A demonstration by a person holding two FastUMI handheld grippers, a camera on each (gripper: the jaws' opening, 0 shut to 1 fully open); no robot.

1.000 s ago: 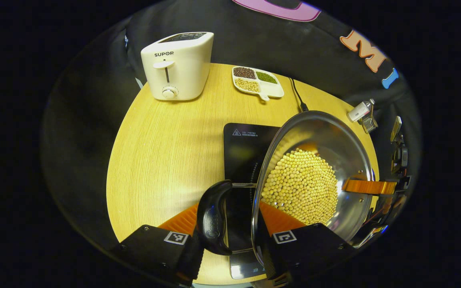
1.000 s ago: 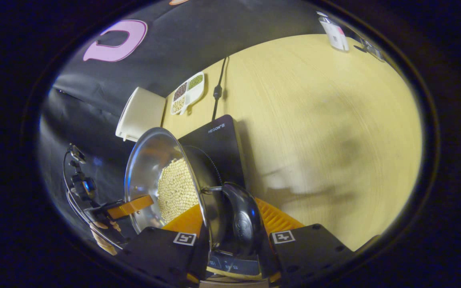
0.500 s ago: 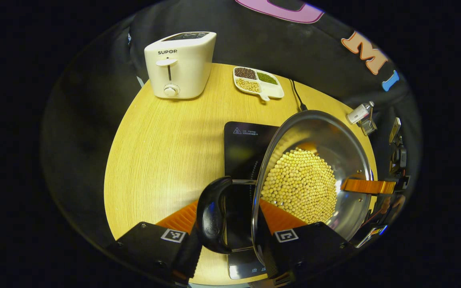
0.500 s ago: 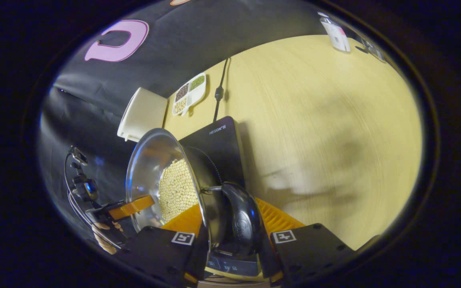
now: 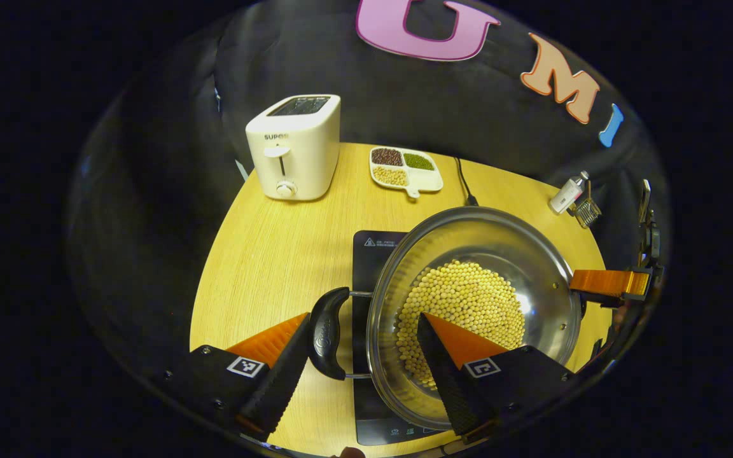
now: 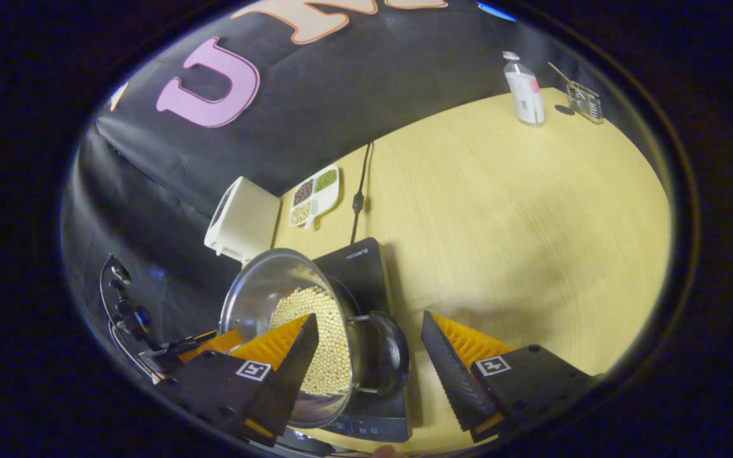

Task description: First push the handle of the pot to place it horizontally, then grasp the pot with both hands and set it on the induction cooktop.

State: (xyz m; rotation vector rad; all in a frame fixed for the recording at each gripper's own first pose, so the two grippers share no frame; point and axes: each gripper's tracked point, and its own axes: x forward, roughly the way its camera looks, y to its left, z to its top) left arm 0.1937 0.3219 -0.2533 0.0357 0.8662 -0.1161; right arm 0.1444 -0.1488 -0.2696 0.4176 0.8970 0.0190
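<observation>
On the table (image 5: pixel 258 254) my pot (image 5: pixel 474 305) sits on the cooktop (image 5: pixel 366 248), both grippers (image 5: pixel 366 362) (image 6: pixel 366 362) spread open off its handles, so I'd lift straight clear without nudging them.

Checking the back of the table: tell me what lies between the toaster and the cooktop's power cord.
In the left gripper view, a divided dish of beans sits between the toaster and the power cord.
</observation>
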